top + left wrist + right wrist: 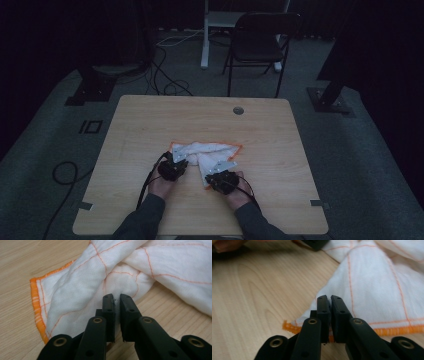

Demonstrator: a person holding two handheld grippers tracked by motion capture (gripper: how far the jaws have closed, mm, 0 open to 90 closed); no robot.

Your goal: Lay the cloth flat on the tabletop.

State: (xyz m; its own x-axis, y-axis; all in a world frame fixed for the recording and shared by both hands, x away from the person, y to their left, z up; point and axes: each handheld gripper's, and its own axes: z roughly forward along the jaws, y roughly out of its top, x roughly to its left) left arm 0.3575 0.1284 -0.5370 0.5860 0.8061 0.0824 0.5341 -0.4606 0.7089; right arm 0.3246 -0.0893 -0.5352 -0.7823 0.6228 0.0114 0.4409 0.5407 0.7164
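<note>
Cloth (212,152) edges pinched by both grippers; bare table (150,120) around.

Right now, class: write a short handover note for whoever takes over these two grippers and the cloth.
Left gripper: shut on a bunched fold of the cloth, near its middle.
Right gripper: shut on the cloth's near corner, at the orange hem.
Cloth: white with orange edging, lying crumpled in the middle of the table.
Done: both grips taken.
Left: probably lifting and spreading or folding the cloth; it is not yet flat.
</note>
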